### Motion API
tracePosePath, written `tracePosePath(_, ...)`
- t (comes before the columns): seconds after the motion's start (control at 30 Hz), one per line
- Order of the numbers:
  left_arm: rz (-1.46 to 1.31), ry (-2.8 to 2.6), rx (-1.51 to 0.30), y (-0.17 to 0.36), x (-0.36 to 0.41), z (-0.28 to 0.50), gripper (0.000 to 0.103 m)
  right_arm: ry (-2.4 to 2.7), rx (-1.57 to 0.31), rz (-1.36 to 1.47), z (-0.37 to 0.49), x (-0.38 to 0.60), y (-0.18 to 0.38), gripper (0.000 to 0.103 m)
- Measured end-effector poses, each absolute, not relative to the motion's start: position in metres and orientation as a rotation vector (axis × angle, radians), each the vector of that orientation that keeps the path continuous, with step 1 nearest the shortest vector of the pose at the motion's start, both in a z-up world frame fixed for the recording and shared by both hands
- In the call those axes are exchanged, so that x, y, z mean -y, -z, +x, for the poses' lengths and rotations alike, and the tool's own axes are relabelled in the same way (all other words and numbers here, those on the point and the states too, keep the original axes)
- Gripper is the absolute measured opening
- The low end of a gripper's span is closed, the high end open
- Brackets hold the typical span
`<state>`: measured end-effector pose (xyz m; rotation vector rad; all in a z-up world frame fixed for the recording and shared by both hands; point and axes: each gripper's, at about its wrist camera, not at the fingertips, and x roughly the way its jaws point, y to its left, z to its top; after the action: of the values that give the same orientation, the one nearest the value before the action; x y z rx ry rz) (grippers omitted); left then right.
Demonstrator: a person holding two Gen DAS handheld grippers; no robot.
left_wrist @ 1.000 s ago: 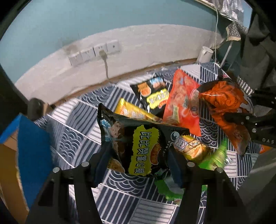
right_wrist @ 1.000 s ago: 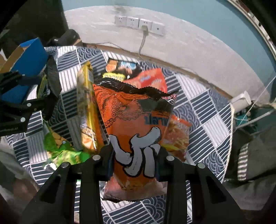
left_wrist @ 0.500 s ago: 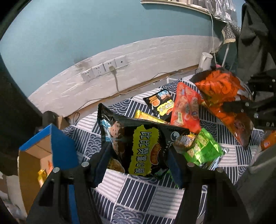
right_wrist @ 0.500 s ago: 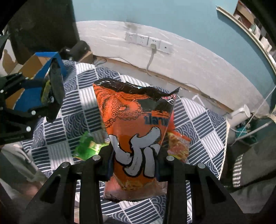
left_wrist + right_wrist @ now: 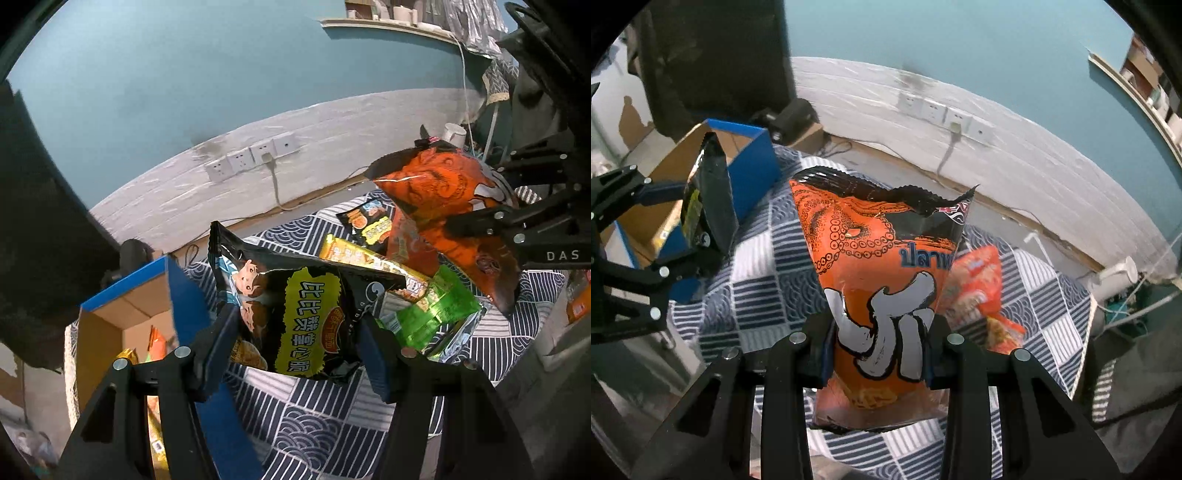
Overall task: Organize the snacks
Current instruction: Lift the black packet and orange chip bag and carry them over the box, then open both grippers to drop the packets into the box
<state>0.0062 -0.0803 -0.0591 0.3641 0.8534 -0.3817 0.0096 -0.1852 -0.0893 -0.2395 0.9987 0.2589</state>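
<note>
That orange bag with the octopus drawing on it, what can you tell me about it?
The glossy orange plastic snack bag carries a black-lined octopus drawing, big white tentacles, blue Thai lettering and a black serrated top edge. It looks sealed and puffy, and stands upright. The right gripper is shut on its lower half, one black finger pressing each side, holding it in the air above the blue-and-white patterned cloth. Nothing else touches it.
</note>
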Motion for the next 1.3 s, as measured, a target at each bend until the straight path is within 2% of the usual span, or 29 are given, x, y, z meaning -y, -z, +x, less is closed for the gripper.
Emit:
tracePosePath(0.73, 0.222, 0.177, -0.85, 0.046, -0.046, 0.008, 0.064, -0.465, -0.982, -0.326, 0.045, 0.037, 0.071, 0.034)
tracePosePath(1.3, 0.131, 0.031, -0.891, 0.065, -0.139, 0.006, 0.064, -0.585, -1.038, -0.357, 0.075, -0.07, 0.088, 0.034)
